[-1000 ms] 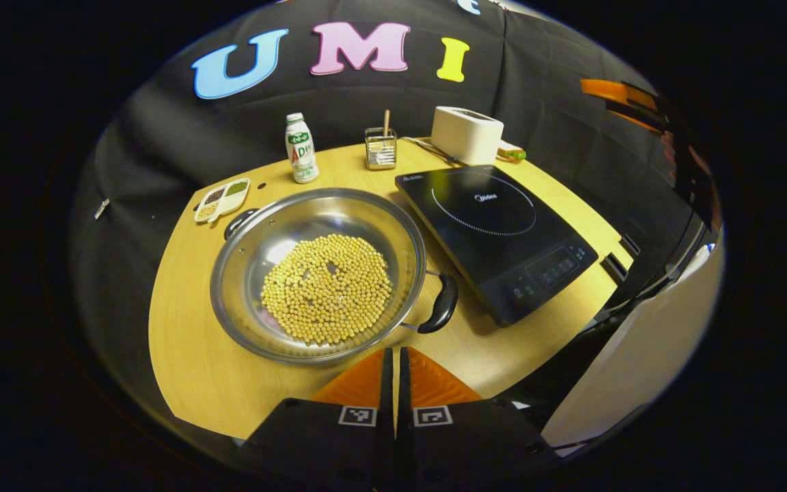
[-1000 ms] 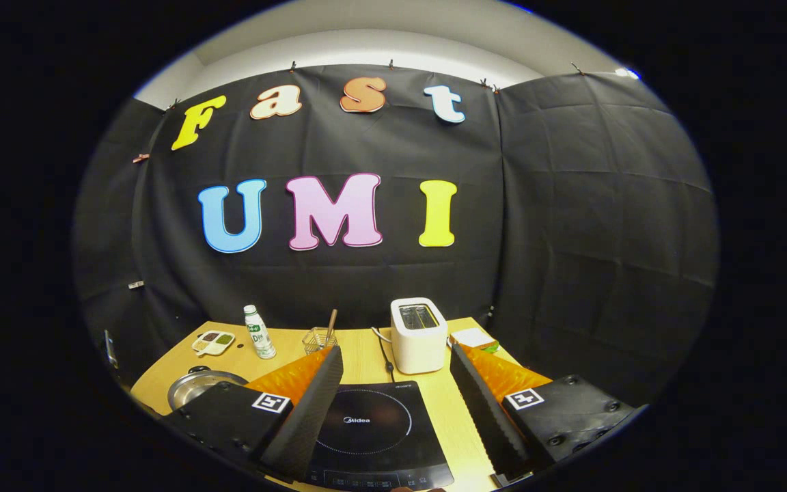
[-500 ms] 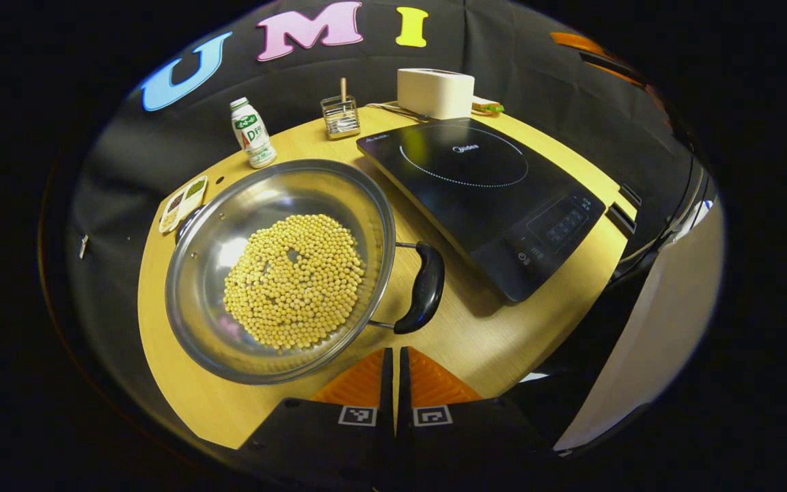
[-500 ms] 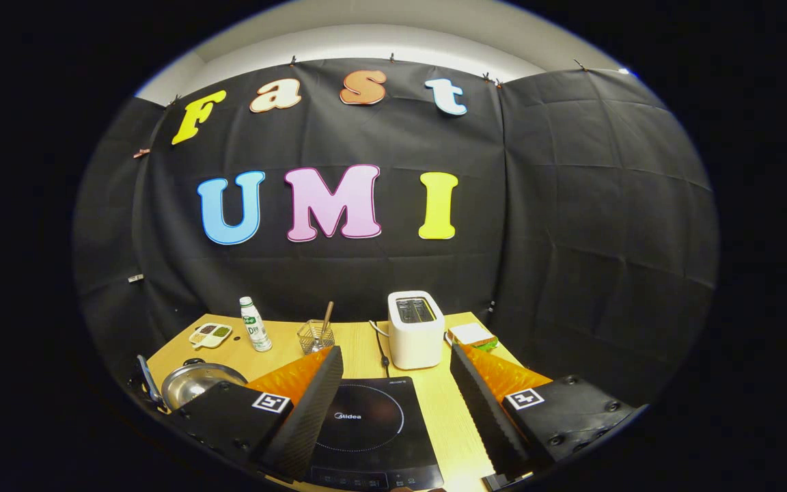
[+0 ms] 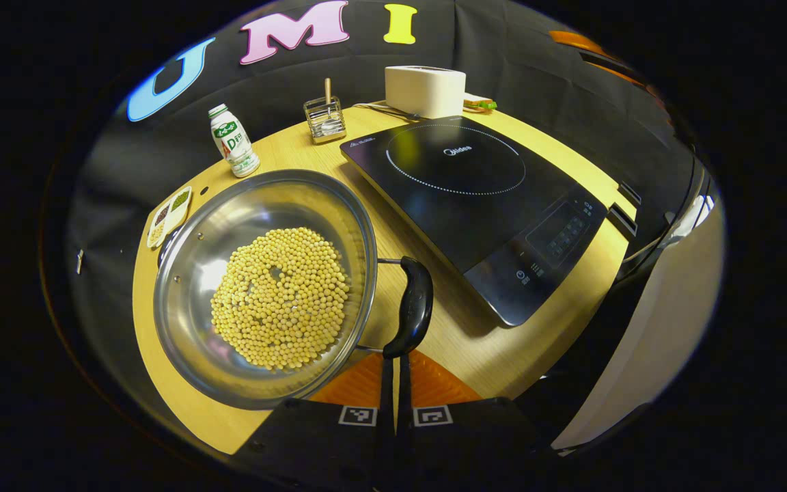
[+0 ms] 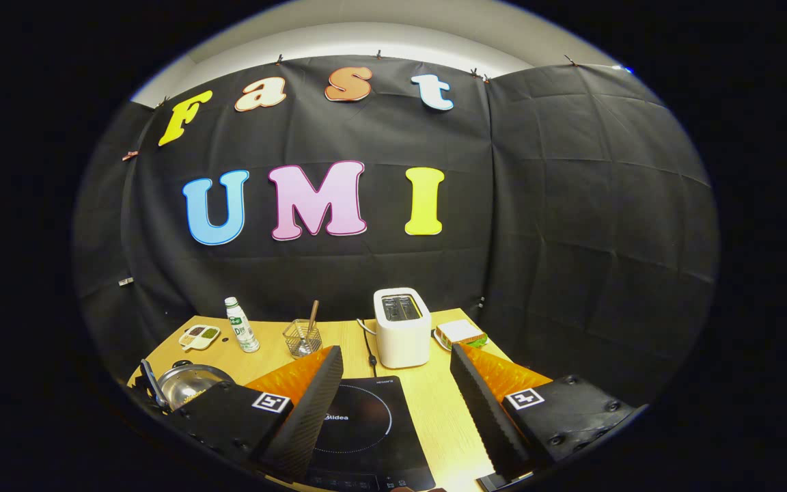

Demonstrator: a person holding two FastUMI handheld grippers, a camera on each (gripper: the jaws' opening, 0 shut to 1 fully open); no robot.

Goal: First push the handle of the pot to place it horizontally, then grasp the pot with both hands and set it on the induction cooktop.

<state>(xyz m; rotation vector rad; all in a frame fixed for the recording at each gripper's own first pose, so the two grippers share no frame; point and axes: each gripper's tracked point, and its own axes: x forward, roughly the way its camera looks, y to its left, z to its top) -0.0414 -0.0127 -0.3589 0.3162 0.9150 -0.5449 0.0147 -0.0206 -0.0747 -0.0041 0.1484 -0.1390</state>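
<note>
The round shiny metal pot point(image 5: 188, 273) sits on the smooth light wooden desk point(image 5: 462, 342), beside the glossy black glass cooktop point(image 5: 475, 198).

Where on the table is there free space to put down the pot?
The flat black induction cooktop is bare. A narrow strip of wooden table lies between it and the steel pot of yellow beans. The back edge is crowded: white bottle, wire holder, white toaster.

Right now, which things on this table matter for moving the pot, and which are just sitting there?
Job: pot of beans, its black handle, induction cooktop, left gripper, right gripper.
Idle: toaster, drink bottle, wire holder, sectioned dish, sandwich.
</note>
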